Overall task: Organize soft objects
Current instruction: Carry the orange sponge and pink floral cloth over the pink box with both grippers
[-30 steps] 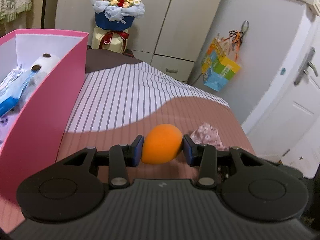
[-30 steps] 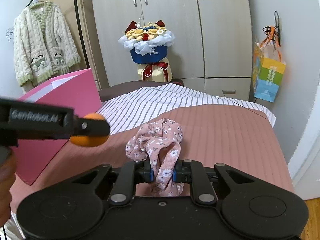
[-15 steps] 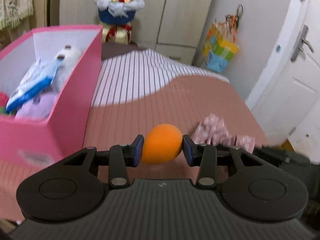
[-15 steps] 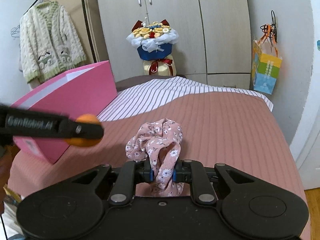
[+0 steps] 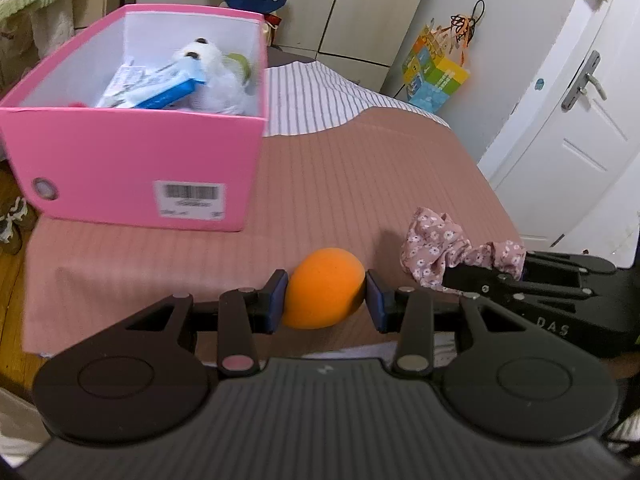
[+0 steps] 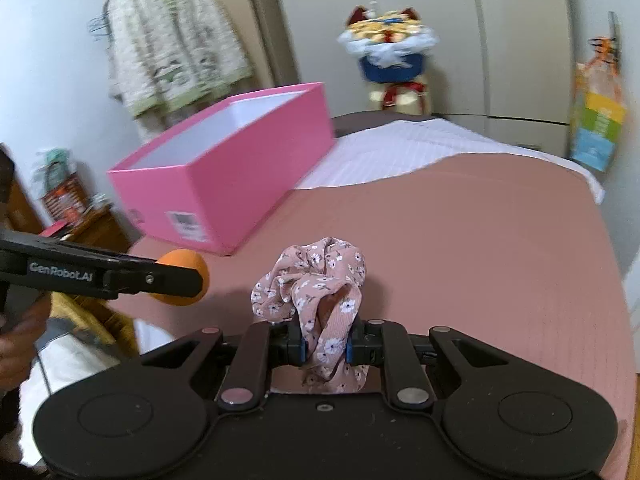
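My left gripper (image 5: 326, 298) is shut on an orange foam ball (image 5: 323, 288) and holds it above the near edge of the bed. The ball also shows in the right wrist view (image 6: 185, 269), left of the scrunchie. My right gripper (image 6: 325, 350) is shut on a pink floral scrunchie (image 6: 316, 280), which shows in the left wrist view (image 5: 444, 246) to the right of the ball. A pink box (image 5: 132, 168) stands on the bed at the far left. It holds a white plush toy (image 5: 216, 76) and a blue-and-white packet (image 5: 156, 88).
The bed has a pink ribbed cover (image 5: 360, 176) and a striped sheet (image 5: 312, 96) behind. A flower bouquet (image 6: 386, 50) and wardrobe doors stand at the back. A colourful bag (image 5: 436, 76) hangs on the right wall near a white door (image 5: 580, 120).
Both grippers have pulled back and up from the bed with their objects still held. The pink box now lies farther away, and more of its inside shows.
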A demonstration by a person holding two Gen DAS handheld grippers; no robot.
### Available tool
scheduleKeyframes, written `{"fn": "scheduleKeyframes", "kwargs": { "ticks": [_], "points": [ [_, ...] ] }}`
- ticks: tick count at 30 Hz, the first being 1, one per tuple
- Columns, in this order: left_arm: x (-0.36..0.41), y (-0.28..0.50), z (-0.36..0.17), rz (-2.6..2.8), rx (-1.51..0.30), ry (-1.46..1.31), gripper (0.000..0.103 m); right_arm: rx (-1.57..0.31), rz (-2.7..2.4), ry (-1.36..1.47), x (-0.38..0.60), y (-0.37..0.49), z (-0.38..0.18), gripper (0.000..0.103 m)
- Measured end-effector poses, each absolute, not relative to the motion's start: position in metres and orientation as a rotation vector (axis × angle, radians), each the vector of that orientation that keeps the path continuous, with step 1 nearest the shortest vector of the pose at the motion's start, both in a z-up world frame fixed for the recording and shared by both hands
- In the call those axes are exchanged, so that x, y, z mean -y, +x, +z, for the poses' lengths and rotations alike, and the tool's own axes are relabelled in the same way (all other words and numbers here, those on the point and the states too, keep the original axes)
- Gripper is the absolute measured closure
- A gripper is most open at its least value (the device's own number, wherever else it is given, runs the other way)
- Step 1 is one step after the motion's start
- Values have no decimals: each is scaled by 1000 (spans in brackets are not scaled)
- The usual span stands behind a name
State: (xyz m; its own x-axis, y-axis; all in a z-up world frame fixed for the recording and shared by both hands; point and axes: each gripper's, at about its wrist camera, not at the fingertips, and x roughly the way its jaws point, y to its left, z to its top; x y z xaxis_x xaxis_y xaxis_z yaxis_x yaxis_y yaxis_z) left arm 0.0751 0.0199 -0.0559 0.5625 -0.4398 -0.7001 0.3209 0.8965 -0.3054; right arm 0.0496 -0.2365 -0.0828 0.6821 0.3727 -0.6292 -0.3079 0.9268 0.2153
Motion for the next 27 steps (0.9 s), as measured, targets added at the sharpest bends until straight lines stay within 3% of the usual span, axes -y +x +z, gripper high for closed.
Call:
{"fn": "scheduleKeyframes", "kwargs": {
  "ticks": [11, 27],
  "points": [
    [-72, 66, -16, -511, -894, -170, 63, -760, 657, 105, 188, 60, -36, 82],
    [-116, 152, 47, -422, -663, -161, 63, -587, 695, 81, 126, 154, 25, 79]
  ]
}}
